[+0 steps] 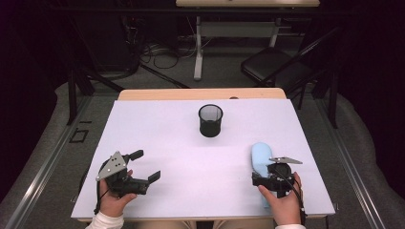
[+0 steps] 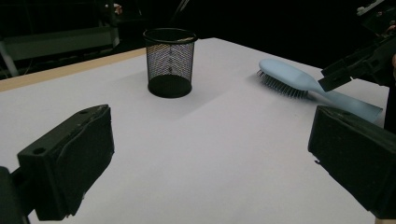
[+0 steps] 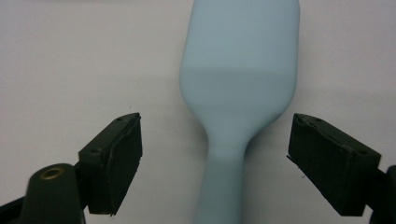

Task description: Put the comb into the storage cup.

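There is one light blue hairbrush [image 1: 259, 160], one black wire-mesh cup [image 1: 210, 120], and two hand-held grippers. The hairbrush lies flat on the table at the lower right of the high view, bristles down, its handle running toward the bottom edge of the frame. The right gripper [image 1: 270, 177] sits over that handle, and in the right gripper view [image 3: 215, 163] its two black jaws stand wide apart on either side of the handle's neck, with clear gaps between pads and plastic, so nothing is gripped. The left gripper [image 1: 145, 166] is at the lower left of the high view, held just above the surface, its jaws also spread wide with only bare table between them; its own view [image 2: 210, 158] confirms this. In that view the brush [image 2: 299, 83] shows at the upper right with its bristles against the table, and the mesh cup [image 2: 170, 61] stands upright at the upper centre. The cup is empty and sits near the middle of the high view, well apart from the brush. The table [image 1: 167, 143] has a plain white top with a wooden strip along its far edge. Beyond it the room is dark, with a grey carpeted floor, one black chair [image 1: 272, 67] at the upper right, a second table's white legs [image 1: 198, 47], and loose cables [image 1: 162, 55] on the floor.
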Motion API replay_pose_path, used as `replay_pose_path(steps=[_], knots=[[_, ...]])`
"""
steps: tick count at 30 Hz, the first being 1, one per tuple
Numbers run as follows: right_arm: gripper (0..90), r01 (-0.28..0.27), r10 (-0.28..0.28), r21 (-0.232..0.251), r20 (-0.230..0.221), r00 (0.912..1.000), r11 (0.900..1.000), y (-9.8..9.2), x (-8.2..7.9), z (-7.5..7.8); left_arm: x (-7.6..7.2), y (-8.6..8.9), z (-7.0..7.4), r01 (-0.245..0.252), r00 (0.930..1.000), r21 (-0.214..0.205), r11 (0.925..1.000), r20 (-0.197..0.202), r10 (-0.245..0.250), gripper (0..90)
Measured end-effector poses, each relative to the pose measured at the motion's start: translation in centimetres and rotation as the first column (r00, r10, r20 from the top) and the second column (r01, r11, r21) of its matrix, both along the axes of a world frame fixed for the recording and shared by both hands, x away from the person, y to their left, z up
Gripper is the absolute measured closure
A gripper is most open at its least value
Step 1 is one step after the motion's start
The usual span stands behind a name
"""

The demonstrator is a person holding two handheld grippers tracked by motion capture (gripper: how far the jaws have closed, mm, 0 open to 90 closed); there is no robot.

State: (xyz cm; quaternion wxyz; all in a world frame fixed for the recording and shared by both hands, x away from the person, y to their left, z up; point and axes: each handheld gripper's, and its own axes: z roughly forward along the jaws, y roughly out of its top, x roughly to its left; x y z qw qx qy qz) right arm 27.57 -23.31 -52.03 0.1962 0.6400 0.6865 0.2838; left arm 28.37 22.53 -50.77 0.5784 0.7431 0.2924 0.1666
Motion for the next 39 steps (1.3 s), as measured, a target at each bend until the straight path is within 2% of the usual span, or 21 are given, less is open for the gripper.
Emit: replay_pose_path(steps=[6, 12, 13, 15, 16, 19, 27, 28, 30, 34, 35, 39], knots=[[18.3, 0.004, -0.004, 0.013, -0.024, 0.9997, 0.9999, -0.1, 0.3, -0.2, 0.1, 0.0, 0.0, 0.002, 1.0, -0.002, 1.0, 0.001, -0.002, 0.5], [18.4, 0.017, -0.017, -0.005, -0.061, 0.998, 0.9998, -0.3, 0.9, -0.3, 0.0, 0.0, 0.0, 0.001, 1.0, -0.001, 1.0, 0.002, -0.001, 0.5], [19.2, 0.017, -0.017, -0.007, -0.067, 0.9976, 0.9998, -0.3, 1.0, -0.3, 0.0, 0.0, 0.0, 0.002, 1.0, -0.001, 1.0, 0.002, -0.002, 0.5], [28.3, 0.006, -0.007, -0.008, -0.083, 0.9965, 0.9999, -0.4, 1.1, -0.4, 0.0, 0.0, 0.0, 0.003, 1.0, -0.001, 1.0, 0.002, -0.003, 0.5], [28.3, 0.006, -0.007, -0.008, -0.083, 0.9965, 0.9999, -0.4, 1.1, -0.4, 0.0, 0.0, 0.0, 0.001, 1.0, -0.001, 1.0, 0.002, -0.001, 0.5], [30.9, 0.023, -0.019, 0.032, -0.109, 0.9938, 0.9992, -0.4, 1.2, -0.6, 0.0, 0.0, 0.0, 0.001, 1.0, 0.001, 1.0, 0.003, -0.001, 0.5], [31.4, 0.035, -0.031, 0.032, -0.124, 0.9919, 0.9989, -0.6, 1.4, -0.8, 0.0, 0.0, 0.0, 0.001, 1.0, 0.001, 1.0, 0.003, -0.001, 0.5], [34.5, 0.041, -0.034, 0.05, -0.126, 0.9914, 0.9979, -0.7, 1.5, -0.8, 0.0, 0.0, 0.0, 0.001, 1.0, 0.001, 1.0, 0.003, -0.001, 0.5], [34.9, 0.075, -0.054, 0.109, -0.181, 0.982, 0.9912, -0.9, 1.6, -1.0, 0.0, 0.0, 0.0, 0.001, 1.0, 0.001, 1.0, 0.003, -0.001, 0.5], [41.1, 0.067, -0.051, 0.084, -0.182, 0.9819, 0.9942, -0.9, 1.7, -1.2, 0.0, 0.0, 0.0, 0.003, 1.0, 0.001, 1.0, 0.004, -0.003, 0.5], [41.8, 0.066, -0.049, 0.094, -0.18, 0.9824, 0.9933, -0.9, 1.7, -1.3, 0.0, 0.0, 0.0, 0.002, 1.0, 0.001, 1.0, 0.004, -0.002, 0.5], [43.7, 0.056, -0.04, 0.083, -0.186, 0.9818, 0.995, -0.8, 1.8, -1.4, 0.0, 0.0, 0.0, 0.002, 1.0, 0.002, 1.0, 0.003, -0.002, 0.5]])
